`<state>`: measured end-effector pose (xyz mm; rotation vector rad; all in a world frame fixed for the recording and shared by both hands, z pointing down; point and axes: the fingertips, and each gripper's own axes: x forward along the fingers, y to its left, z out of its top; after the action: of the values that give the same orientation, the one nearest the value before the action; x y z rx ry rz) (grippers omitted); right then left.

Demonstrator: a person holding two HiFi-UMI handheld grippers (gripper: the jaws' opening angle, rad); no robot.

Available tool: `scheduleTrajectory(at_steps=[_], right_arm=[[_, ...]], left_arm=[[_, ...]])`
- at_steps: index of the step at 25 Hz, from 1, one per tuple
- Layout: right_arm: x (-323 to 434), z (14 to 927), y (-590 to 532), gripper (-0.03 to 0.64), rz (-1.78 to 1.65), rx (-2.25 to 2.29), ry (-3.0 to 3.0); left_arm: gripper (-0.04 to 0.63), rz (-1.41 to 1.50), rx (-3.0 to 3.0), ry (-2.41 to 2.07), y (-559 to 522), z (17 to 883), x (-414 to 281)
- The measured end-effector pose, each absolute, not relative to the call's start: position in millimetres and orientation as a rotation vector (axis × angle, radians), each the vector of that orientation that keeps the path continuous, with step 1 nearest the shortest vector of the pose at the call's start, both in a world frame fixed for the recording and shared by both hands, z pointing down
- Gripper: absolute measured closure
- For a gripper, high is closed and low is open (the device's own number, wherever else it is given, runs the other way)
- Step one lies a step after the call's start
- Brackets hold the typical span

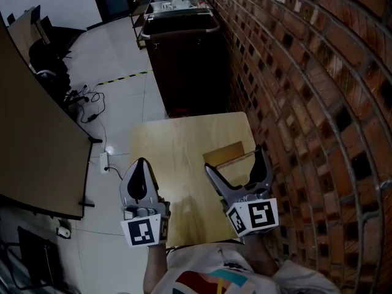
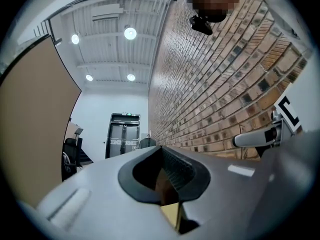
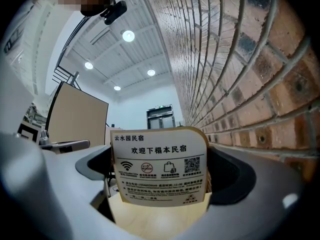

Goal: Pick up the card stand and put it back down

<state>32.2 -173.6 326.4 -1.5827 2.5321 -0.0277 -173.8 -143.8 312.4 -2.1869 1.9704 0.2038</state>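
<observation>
Head view: right tongs clamp card stand (above table); left tongs together.

From above, the room looks dim and underexposed. The floor gives a dull grey sheen on the left, and the table is the warmest patch. The brick wall on the right sinks into shadow and bows with lens distortion. Down at gripper level it is far brighter: round ceiling lamps burn out to white spots with haloes. Both low views sit in a circle, smeared at the rim. The left gripper is soft close up; print on the card stand is sharp.
</observation>
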Motion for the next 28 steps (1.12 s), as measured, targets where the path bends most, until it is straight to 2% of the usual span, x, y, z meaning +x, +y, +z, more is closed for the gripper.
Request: scheduleTrajectory(at_steps=[15,28], right_arm=[[31.9,335.2,-179.5,0.043,-0.066,-1.616,2.515],[18.0,413.2,-323.6,0.043,-0.231,-1.775,2.554]], left_arm=[[0.595,0.202,-2.202,1.976,-143.1,316.3,-178.7],[0.595,0.142,-2.195,2.093,-150.1,347.5,-201.8]])
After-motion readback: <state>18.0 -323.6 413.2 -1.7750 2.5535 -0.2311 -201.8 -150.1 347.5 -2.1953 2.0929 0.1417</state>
